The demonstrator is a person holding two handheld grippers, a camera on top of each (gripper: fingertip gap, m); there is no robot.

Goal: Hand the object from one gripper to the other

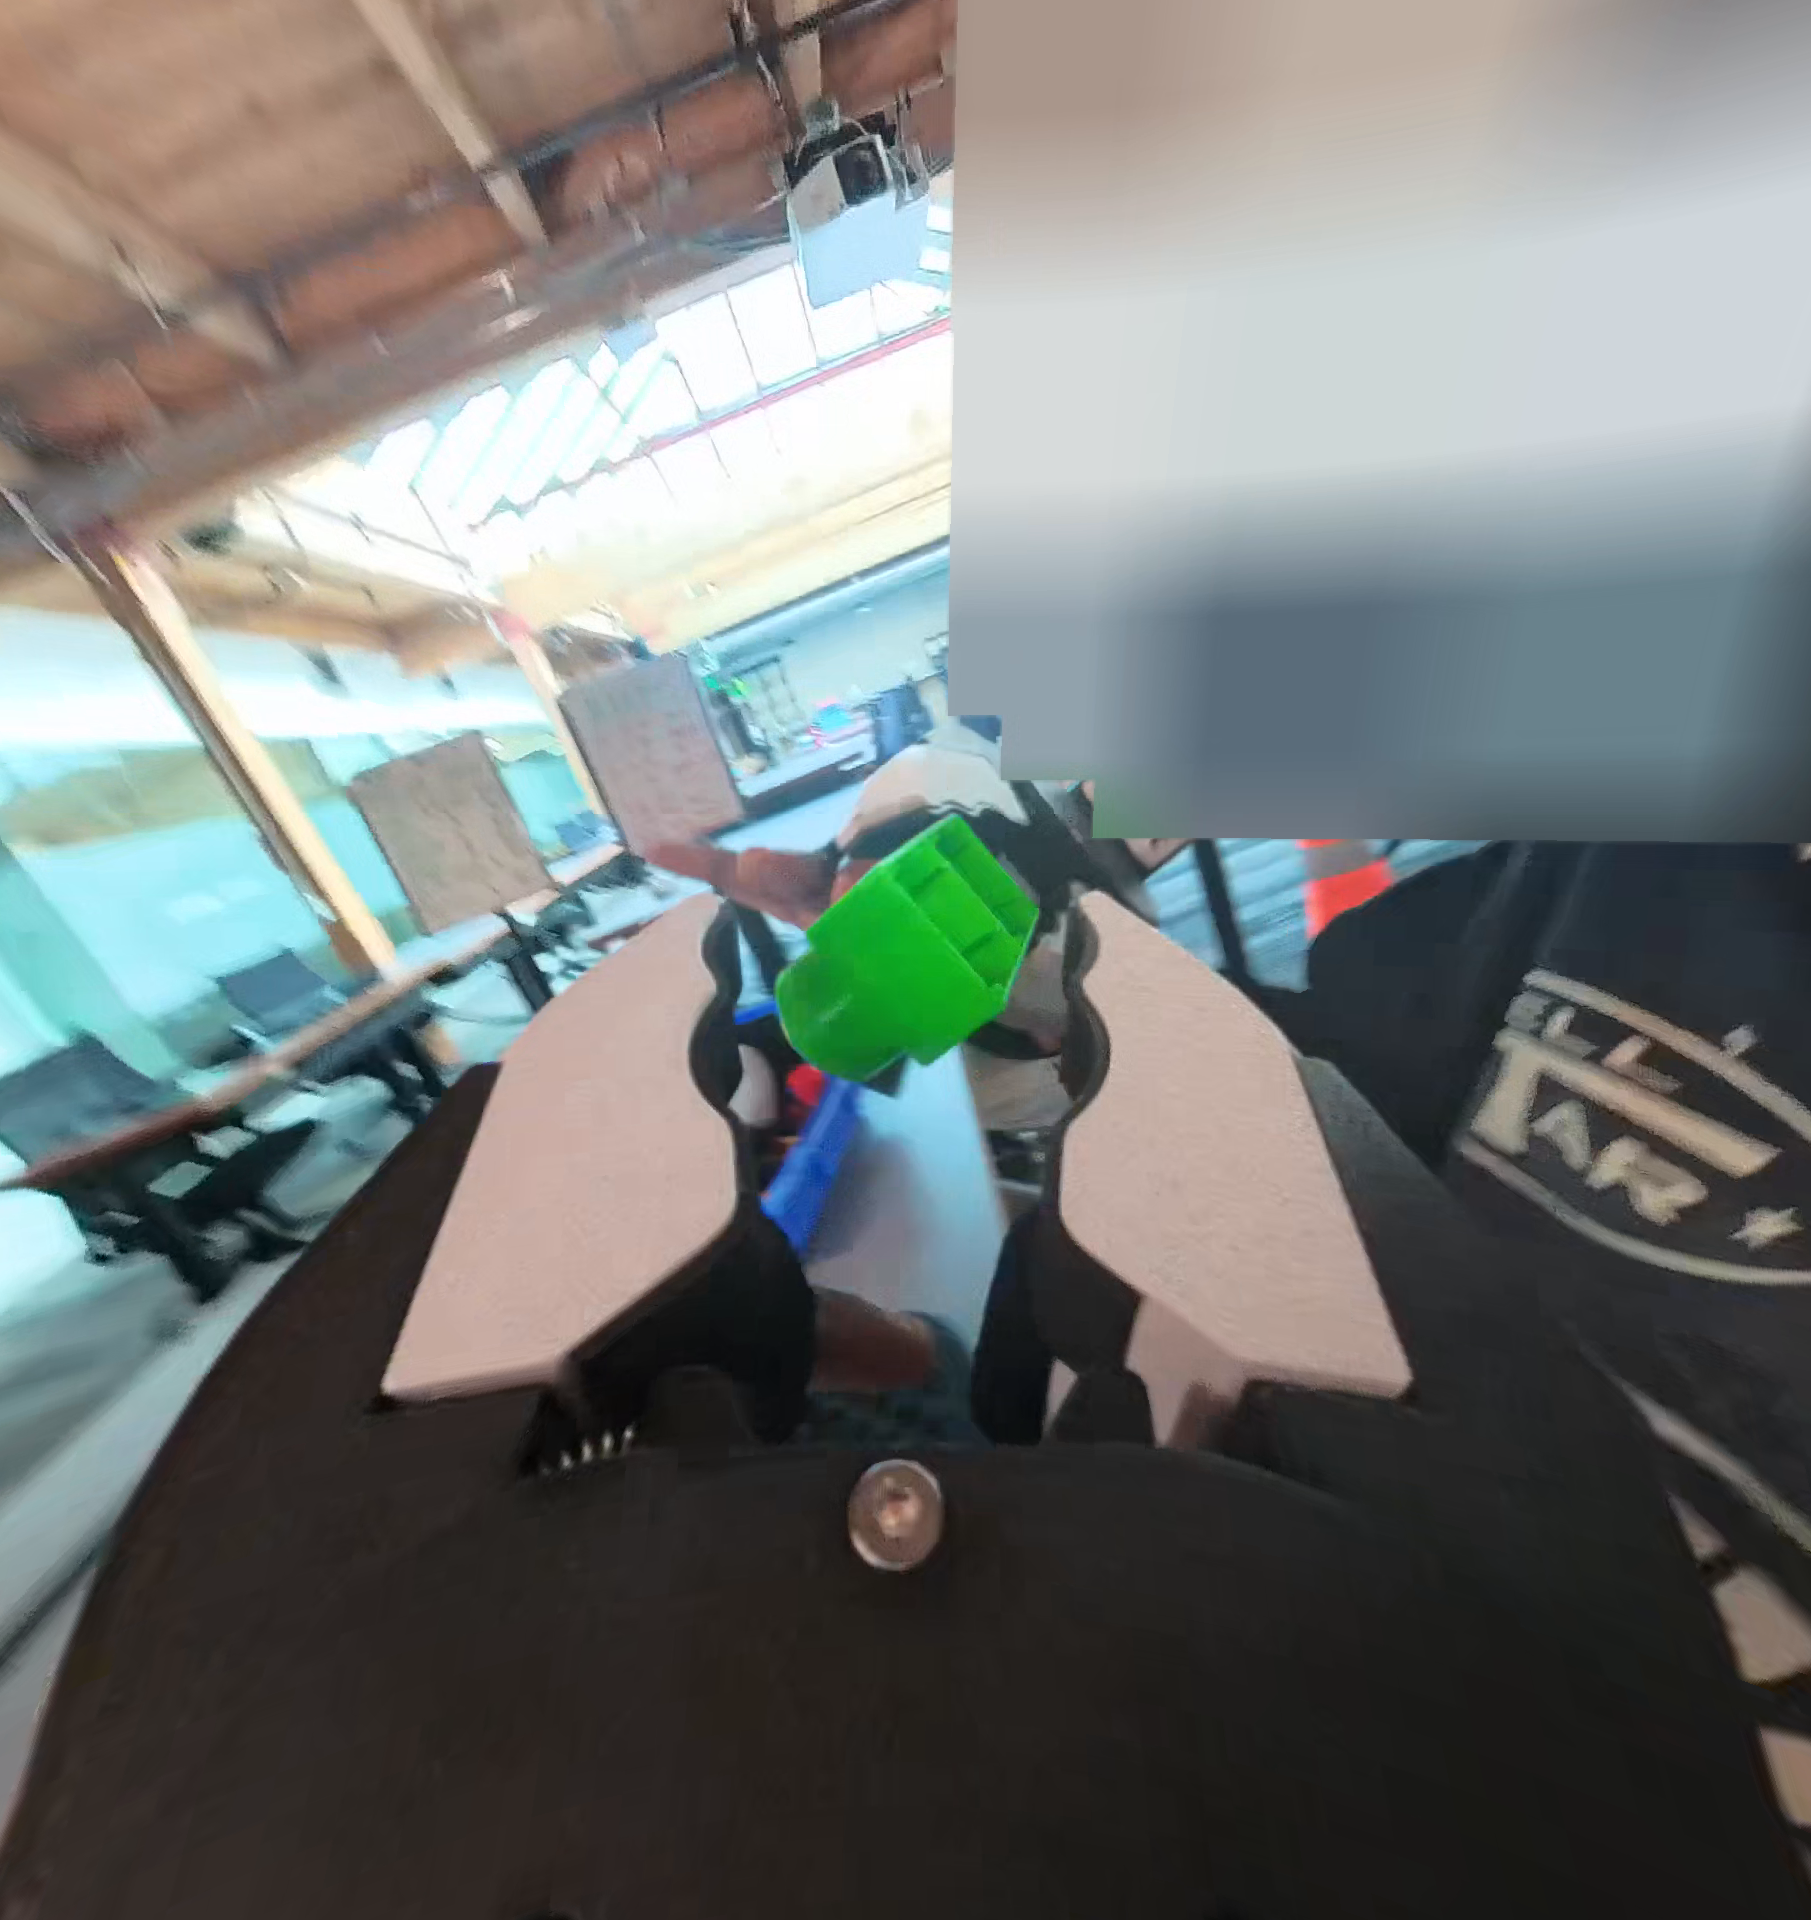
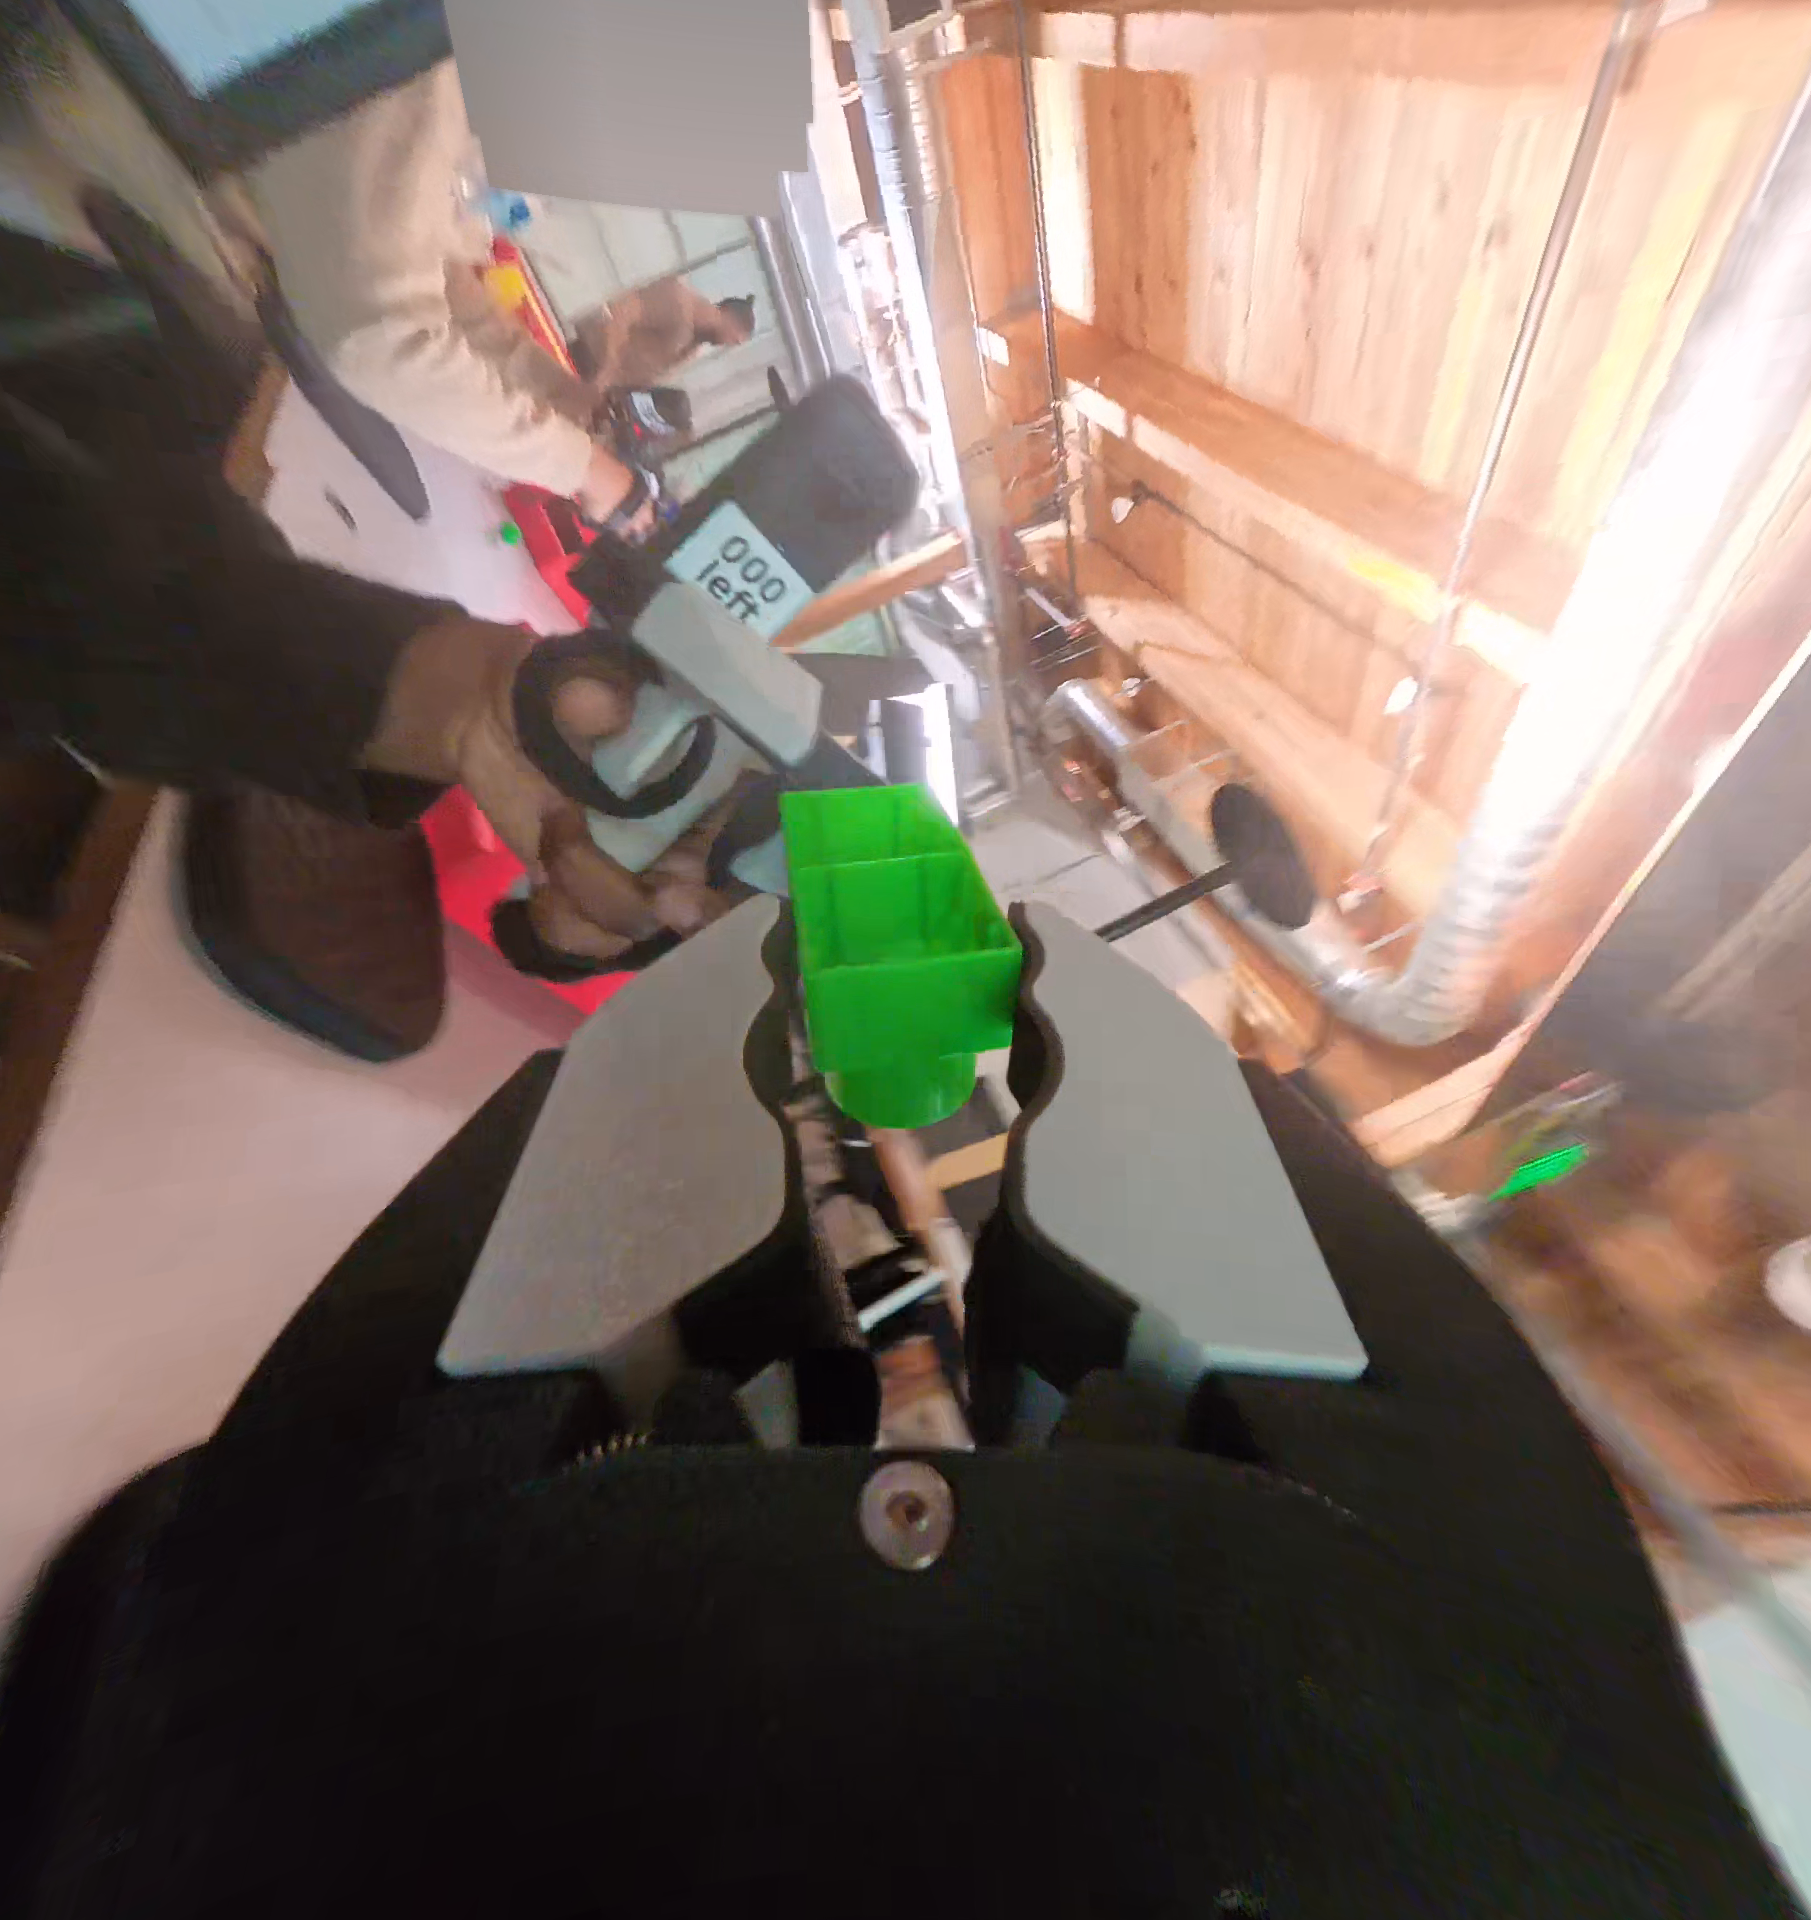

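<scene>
A: Right gripper (image 2: pixel 899 940) status?
B: Its grey fingers (image 2: pixel 1119 1132) are clamping the green compartmented part (image 2: pixel 906 966) at the tips.
A: Left gripper (image 1: pixel 896 961)?
B: Its jaws are standing spread. The green part is sitting between the tips; contact cannot be confirmed.
A: Operator?
B: A hand (image 2: pixel 527 769) is gripping the left unit's handle.

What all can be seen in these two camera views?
green object: one, bright green, between the right gripper fingertips
flexible duct: one, silver, by the wooden wall
office chairs: several, black, at long tables
red item: one, red, on the pale table
other person: one, beige top, background
left gripper: one, grey fingers, open
right gripper: one, grey fingers, shut on green object
hand: one, dark sleeve, holding left gripper
</scene>
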